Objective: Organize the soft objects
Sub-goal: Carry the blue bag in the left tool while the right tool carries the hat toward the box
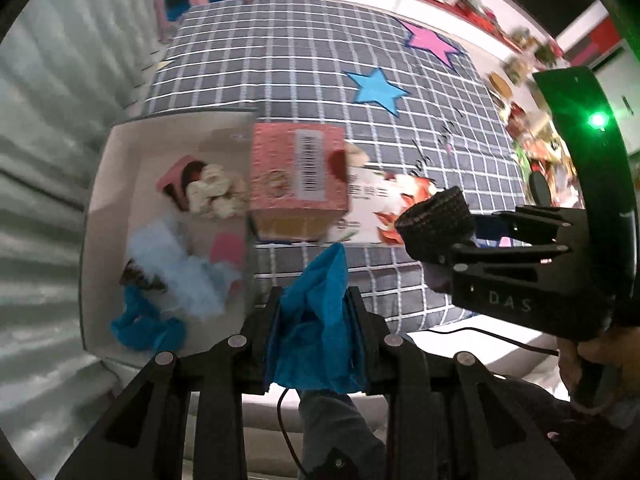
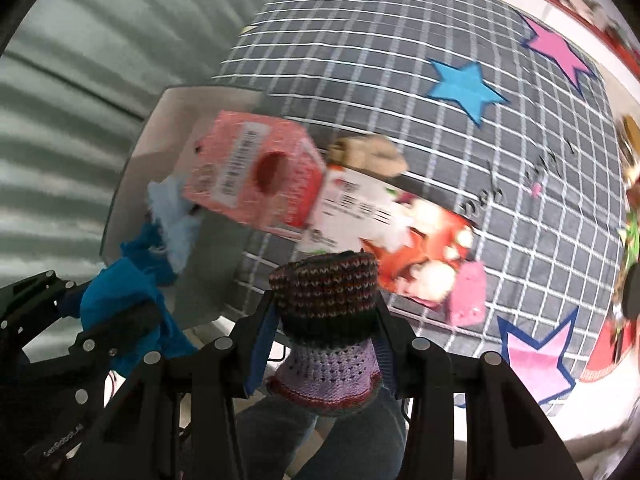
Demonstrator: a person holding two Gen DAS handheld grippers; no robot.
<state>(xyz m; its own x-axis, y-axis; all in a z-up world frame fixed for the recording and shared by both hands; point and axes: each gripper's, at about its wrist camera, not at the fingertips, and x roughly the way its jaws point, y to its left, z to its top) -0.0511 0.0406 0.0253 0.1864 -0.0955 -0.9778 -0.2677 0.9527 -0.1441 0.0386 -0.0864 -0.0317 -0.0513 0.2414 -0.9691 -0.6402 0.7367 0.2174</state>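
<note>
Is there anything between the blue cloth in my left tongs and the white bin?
Nothing visible. The blue cloth hangs in the left tongs beside the white bin, whose open top is reachable; the pink box sits farther back.

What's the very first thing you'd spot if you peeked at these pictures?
Each tool grips something soft: the left tool pinches a bright blue cloth, and the right tool holds a stripy knitted piece. Behind them, a pink box lies at the edge of a white bin that has soft things inside. Everything rests on a grey checked blanket with a blue star and a pink star.
</note>
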